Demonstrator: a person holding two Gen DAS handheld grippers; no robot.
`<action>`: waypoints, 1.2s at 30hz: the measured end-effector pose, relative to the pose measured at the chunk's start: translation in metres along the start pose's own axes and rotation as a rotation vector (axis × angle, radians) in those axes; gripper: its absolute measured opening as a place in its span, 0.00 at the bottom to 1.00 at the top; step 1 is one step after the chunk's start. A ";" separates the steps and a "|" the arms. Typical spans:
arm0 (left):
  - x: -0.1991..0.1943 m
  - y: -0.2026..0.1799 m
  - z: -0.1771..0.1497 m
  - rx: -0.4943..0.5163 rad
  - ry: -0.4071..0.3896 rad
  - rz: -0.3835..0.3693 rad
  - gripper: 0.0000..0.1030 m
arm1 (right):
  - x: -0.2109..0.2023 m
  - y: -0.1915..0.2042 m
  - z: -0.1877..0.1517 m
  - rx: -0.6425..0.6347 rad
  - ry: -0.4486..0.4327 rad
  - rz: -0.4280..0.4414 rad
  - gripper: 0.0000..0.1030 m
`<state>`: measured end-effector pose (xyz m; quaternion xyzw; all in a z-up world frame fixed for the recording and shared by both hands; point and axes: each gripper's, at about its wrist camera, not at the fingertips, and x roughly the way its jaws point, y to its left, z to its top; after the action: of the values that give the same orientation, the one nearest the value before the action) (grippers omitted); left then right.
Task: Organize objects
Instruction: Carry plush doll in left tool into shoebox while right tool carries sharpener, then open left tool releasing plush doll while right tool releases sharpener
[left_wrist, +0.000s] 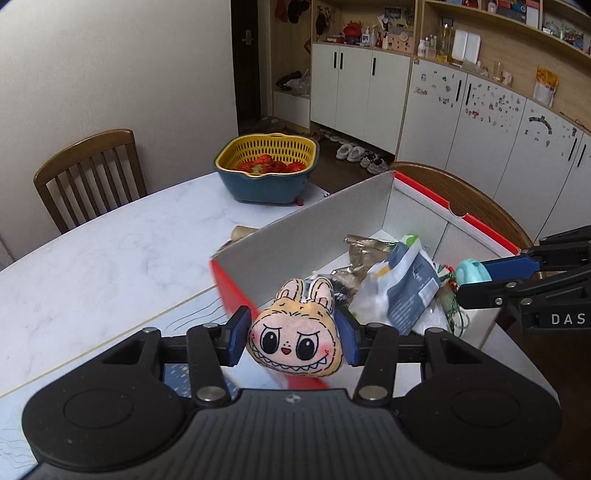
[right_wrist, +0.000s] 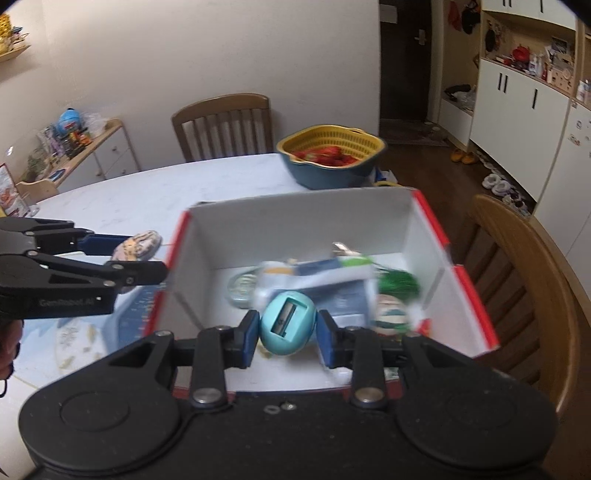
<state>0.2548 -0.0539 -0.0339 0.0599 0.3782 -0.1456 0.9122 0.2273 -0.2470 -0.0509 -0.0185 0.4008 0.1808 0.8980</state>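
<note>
My left gripper is shut on a peach plush rabbit-eared monster face, held at the near left corner of the red-and-white cardboard box. My right gripper is shut on a round teal pencil sharpener, held over the box's inside. In the left wrist view the sharpener and right gripper show at the far right. In the right wrist view the plush and left gripper sit just left of the box. Inside lie a blue-white packet, a crumpled wrapper and small items.
A yellow-and-blue basket of strawberries stands on the white marble table beyond the box. Wooden chairs stand at the far side and to the right. White cabinets line the back wall.
</note>
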 end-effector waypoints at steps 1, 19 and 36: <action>0.005 -0.003 0.004 -0.002 0.005 0.001 0.48 | 0.001 -0.008 0.000 0.000 0.002 -0.003 0.31; 0.120 -0.044 0.060 0.102 0.142 0.023 0.48 | 0.051 -0.071 -0.009 -0.037 0.130 0.003 0.31; 0.164 -0.045 0.062 0.070 0.277 -0.016 0.48 | 0.071 -0.067 -0.012 -0.086 0.176 0.063 0.33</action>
<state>0.3928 -0.1460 -0.1059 0.1082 0.4959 -0.1562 0.8473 0.2853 -0.2894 -0.1185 -0.0599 0.4704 0.2238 0.8515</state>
